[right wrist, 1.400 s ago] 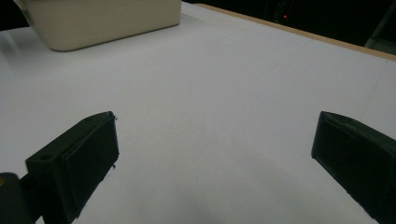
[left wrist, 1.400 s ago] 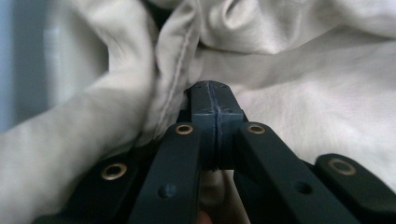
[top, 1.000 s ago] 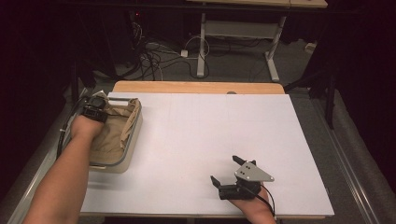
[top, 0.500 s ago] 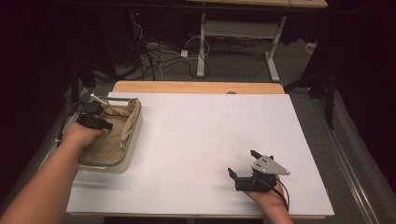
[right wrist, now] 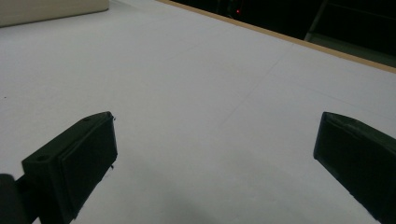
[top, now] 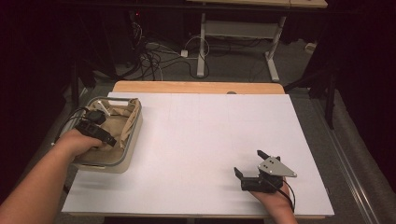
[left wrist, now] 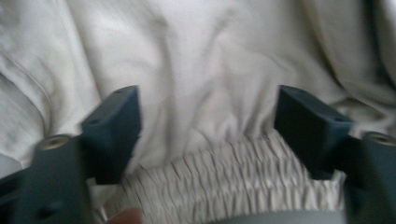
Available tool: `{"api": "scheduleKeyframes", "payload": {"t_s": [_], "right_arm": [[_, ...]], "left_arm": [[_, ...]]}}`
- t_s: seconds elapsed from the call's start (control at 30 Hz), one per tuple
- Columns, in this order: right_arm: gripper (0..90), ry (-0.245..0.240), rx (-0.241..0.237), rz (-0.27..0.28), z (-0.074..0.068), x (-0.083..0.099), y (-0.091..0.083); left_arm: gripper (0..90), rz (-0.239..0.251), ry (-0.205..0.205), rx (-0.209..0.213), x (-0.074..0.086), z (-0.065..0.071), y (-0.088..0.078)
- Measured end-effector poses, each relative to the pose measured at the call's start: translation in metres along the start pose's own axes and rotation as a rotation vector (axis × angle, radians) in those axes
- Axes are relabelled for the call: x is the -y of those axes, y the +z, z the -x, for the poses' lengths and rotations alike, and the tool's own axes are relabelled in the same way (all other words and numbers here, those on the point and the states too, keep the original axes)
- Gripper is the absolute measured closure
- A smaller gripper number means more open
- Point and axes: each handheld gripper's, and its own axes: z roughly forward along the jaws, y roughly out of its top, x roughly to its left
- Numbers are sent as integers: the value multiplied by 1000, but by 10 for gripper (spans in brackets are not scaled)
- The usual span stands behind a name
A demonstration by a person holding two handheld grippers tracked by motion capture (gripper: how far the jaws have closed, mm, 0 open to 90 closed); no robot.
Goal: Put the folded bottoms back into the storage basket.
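Observation:
A crumpled beige cloth [top: 120, 122] lies in a pale bin [top: 136, 128] at the table's left edge. My left gripper [top: 108, 138] hangs over the near part of the bin. In the left gripper view, my left gripper [left wrist: 208, 100] is open; its jaws have just been opening. The cloth [left wrist: 201, 56] and its gathered elastic band [left wrist: 224, 168] lie between and beyond them, and the pads do not press on it. My right gripper [top: 250, 163] rests low over the white table top near the front right. It stands open [right wrist: 217, 123] with nothing between its jaws.
The white sheet [top: 205, 135] covers the table, with a wooden strip [top: 196, 87] along the far edge. Cables [top: 154, 56] and a desk frame [top: 233, 32] lie on the dark floor beyond. The bin's corner [right wrist: 51, 9] shows far off in the right gripper view.
My left hand has drawn back from the far part of the bin toward its near side. The right gripper has slid to the right along the front of the table.

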Motion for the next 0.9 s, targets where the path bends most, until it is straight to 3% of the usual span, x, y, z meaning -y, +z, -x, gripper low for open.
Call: {"api": "scheduleKeyframes", "payload": {"t_s": [0.2, 0.37, 0.53, 0.77, 0.9], "right_arm": [[5, 1, 4, 6, 0, 1, -2], [5, 8, 6, 4, -1, 1, -3], [5, 13, 8, 5, -1, 2, -3], [5, 15, 12, 9, -2, 3, -3], [5, 22, 15, 10, -1, 4, -4]], "left_arm": [[8, -8, 19, 8, -4, 20, -16], [0, -12, 59, 13, -8, 39, -25], [0, 25, 123, 44, -15, 64, -33], [0, 100, 239, 101, -23, 111, -25], [0, 111, 272, 121, -26, 127, -15]]}}
